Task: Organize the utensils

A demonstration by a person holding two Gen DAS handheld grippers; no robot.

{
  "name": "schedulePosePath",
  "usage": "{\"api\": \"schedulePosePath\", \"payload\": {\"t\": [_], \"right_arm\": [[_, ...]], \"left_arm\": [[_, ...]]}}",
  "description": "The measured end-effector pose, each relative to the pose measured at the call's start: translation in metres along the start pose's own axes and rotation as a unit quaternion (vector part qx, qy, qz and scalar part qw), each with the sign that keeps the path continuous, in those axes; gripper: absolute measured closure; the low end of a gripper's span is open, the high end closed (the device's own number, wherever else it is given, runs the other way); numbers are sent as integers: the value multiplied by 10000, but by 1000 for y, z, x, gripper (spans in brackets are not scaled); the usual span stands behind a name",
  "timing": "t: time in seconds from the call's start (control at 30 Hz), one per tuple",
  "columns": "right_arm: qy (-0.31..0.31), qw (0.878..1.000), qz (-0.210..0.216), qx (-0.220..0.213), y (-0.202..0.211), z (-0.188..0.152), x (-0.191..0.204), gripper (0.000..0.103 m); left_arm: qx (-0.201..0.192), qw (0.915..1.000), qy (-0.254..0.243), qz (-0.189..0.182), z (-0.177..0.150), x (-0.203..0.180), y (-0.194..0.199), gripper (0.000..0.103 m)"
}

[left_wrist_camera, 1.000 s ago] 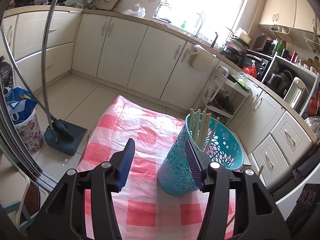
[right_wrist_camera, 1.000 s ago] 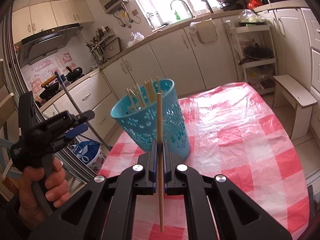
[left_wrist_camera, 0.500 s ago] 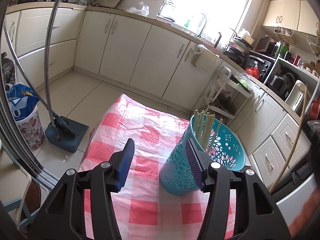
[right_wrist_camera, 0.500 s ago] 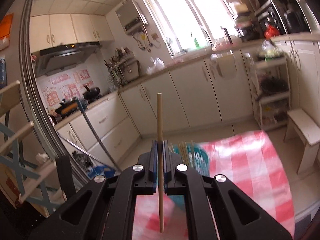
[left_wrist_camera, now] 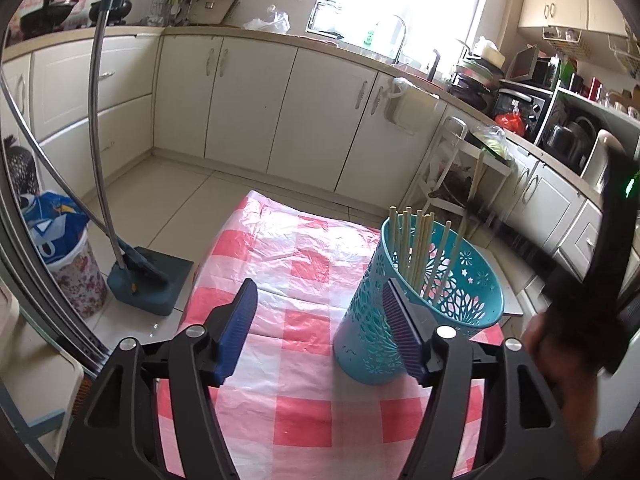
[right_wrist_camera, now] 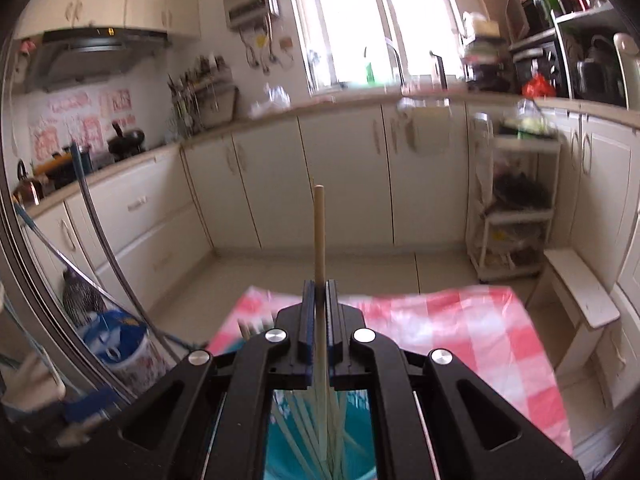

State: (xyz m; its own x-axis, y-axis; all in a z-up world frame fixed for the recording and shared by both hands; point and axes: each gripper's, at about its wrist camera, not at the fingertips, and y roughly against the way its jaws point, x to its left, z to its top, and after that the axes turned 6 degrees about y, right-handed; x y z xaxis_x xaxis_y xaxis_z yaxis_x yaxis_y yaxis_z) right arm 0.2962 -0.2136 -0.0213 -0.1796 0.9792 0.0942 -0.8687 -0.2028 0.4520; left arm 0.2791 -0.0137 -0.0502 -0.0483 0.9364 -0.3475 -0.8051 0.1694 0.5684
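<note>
Left wrist view: the left gripper (left_wrist_camera: 320, 330) hangs over a table (left_wrist_camera: 304, 420) covered in a red-and-white checked cloth; its jaws are opening, with only bare cloth between them. A teal basket (left_wrist_camera: 420, 304) stands on the cloth, touching or just behind the right-hand jaw — which, the view does not settle — and holds a bundle of chopsticks (left_wrist_camera: 416, 240) leaning upright. Right wrist view: the right gripper (right_wrist_camera: 319, 292) has its jaws clenched on a single chopstick (right_wrist_camera: 319, 236), held upright above the basket, whose teal interior and chopsticks appear below the jaws.
</note>
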Motion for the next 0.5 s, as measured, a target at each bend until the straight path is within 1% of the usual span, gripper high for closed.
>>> {"api": "schedulePosePath", "payload": {"t": [0.07,0.1,0.13,0.2,0.27,0.3,0.33,0.37,0.5], "right_arm": [[-14,9999,24,97,2,-11,0,93],[-35,9999,39,122,6,-15,1,86],[-61,9999,60,140,11,-18,2,79],[-120,9997,119,148,27,-23,2,77],[-200,9995,165,194,49,-29,2,69],[-248,9993,172,221,60,-32,2,59],[-298,9991,152,256,71,-36,2,50],[-369,9987,94,338,89,-41,1,47],[-575,9959,44,703,132,-56,0,35]], "left_arm": [[-30,10000,-43,69,0,-1,2,29],[-57,9998,-73,149,0,-2,3,27],[-77,9997,-94,220,-1,-3,3,22],[-92,9993,-131,329,-2,-4,5,17],[-100,9988,-176,442,-3,-5,8,13],[-107,9986,-199,485,-4,-5,10,11],[-102,9983,-237,528,-5,-6,15,8],[-92,9980,-264,560,-7,-6,22,8],[82,9975,-218,667,-19,-2,52,8]]}}
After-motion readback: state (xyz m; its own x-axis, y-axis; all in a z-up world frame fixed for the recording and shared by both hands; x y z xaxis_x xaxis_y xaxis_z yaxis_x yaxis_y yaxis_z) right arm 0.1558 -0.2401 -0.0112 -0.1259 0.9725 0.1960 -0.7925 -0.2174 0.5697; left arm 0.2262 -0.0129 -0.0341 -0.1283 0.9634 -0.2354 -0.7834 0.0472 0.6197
